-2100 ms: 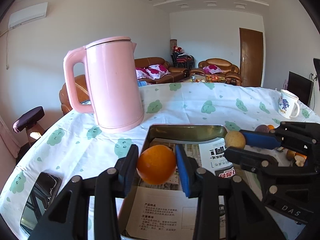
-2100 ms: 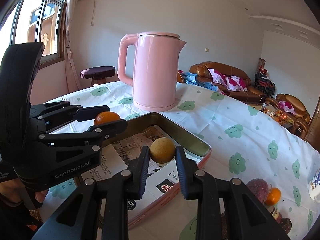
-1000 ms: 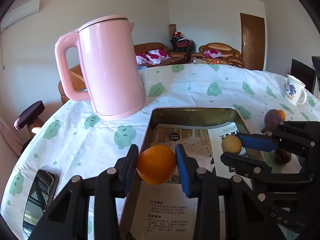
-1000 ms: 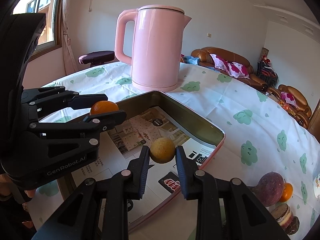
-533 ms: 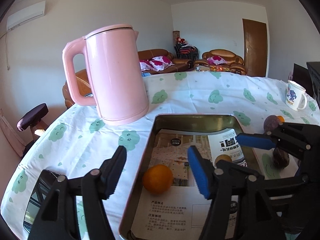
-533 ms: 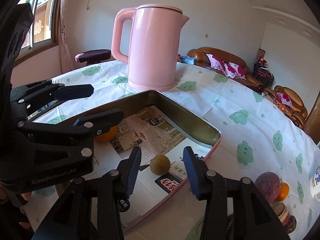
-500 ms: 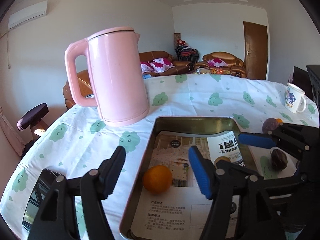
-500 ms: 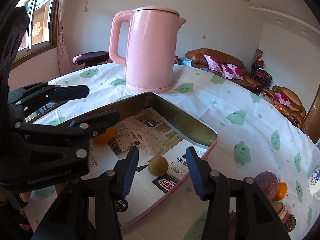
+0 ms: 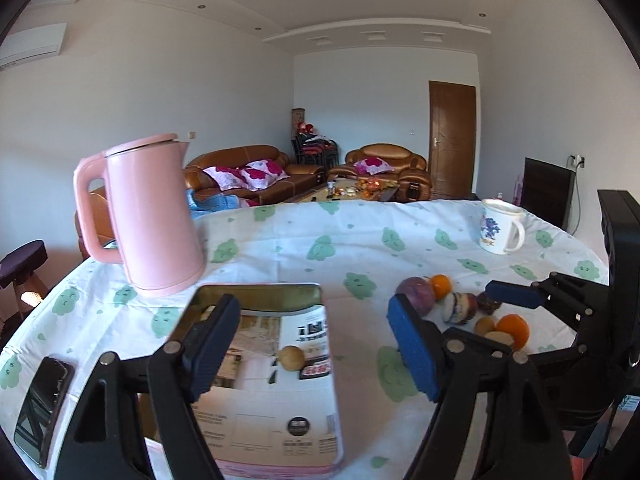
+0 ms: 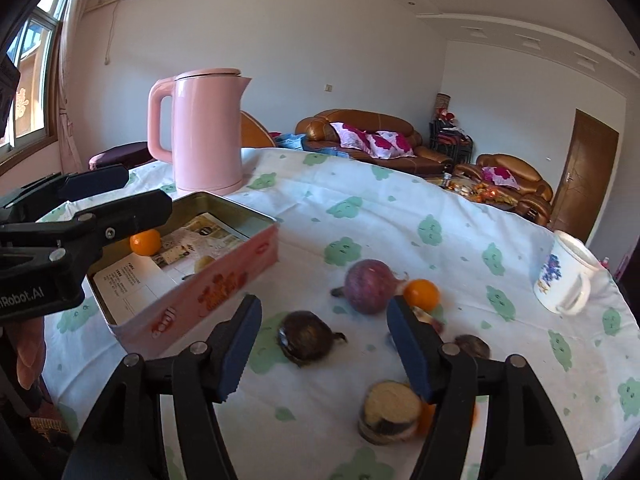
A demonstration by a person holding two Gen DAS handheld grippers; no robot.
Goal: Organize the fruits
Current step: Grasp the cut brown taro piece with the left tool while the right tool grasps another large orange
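A pink tin tray (image 9: 264, 291) (image 10: 208, 292) lined with paper holds a yellow-brown fruit (image 9: 291, 357) and an orange (image 10: 145, 241). My left gripper (image 9: 314, 344) is open and empty above the tray's right side. My right gripper (image 10: 324, 344) is open and empty over the loose fruit on the cloth: a dark brown fruit (image 10: 306, 336), a purple fruit (image 10: 367, 287), a small orange (image 10: 421, 294) and a cut piece (image 10: 390, 412). The same pile shows in the left wrist view (image 9: 460, 308).
A pink kettle (image 9: 150, 220) (image 10: 204, 132) stands behind the tray. A white mug (image 9: 500, 232) (image 10: 566, 280) is at the far right. A phone (image 9: 42, 408) lies at the table's left edge. The table has a white cloth (image 9: 360, 240) with green prints.
Both grippers have let go of their fruit, which now lie in the tray. Both have opened wide and swung right, the right one to over the loose fruit pile.
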